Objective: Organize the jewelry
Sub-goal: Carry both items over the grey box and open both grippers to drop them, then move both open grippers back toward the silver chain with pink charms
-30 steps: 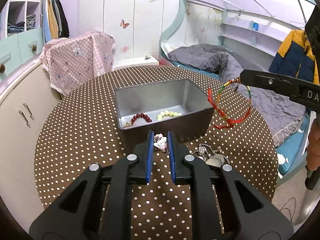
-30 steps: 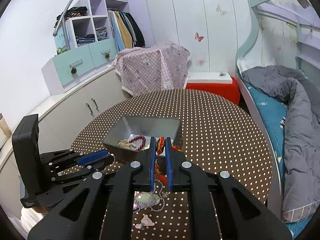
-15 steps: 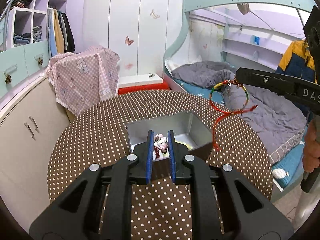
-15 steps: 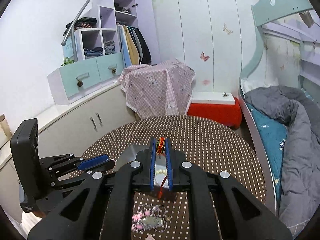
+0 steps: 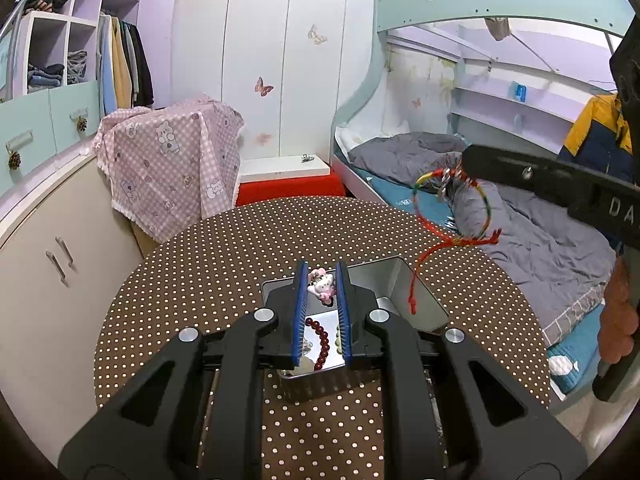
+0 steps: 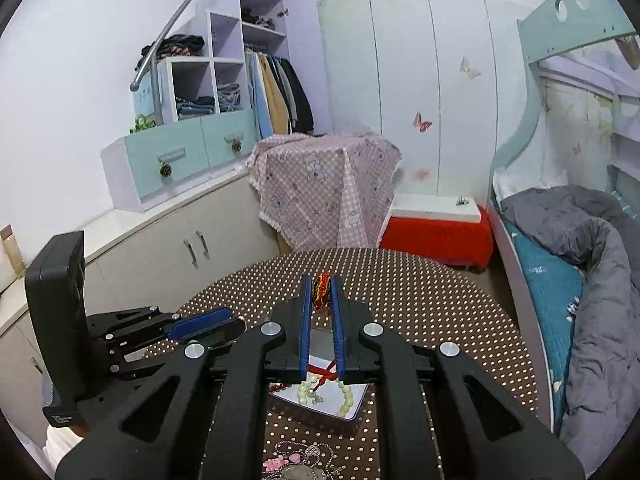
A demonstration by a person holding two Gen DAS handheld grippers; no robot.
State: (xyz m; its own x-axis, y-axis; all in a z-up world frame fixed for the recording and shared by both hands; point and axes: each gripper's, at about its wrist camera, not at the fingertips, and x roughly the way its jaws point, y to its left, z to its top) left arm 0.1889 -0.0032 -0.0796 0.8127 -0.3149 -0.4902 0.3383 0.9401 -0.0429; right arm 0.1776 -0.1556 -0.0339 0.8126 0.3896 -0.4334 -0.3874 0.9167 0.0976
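Left gripper (image 5: 322, 280), frame centre, clamped a pink-white charm (image 5: 321, 289) above the metal tin (image 5: 424, 296); right gripper (image 6: 320, 292), frame centre, pinched a multicoloured cord bracelet (image 6: 321, 291) over that tin (image 6: 340, 412) on the dotted table (image 6: 440, 312).

Left claw (image 5: 321, 280) is pinched almost closed, blue-padded black fingers (image 5: 301, 312) nipping a small white-and-pink cat charm (image 5: 322, 287) right at the tips; it tips gently downward; right claw (image 6: 320, 286) is squeezed fully together on a braided red, green and yellow string bracelet (image 6: 321, 290), also angled a bit down; in the left wrist view it reaches in from the right, with the person's hand (image 5: 618, 316) wrapped round its handle.
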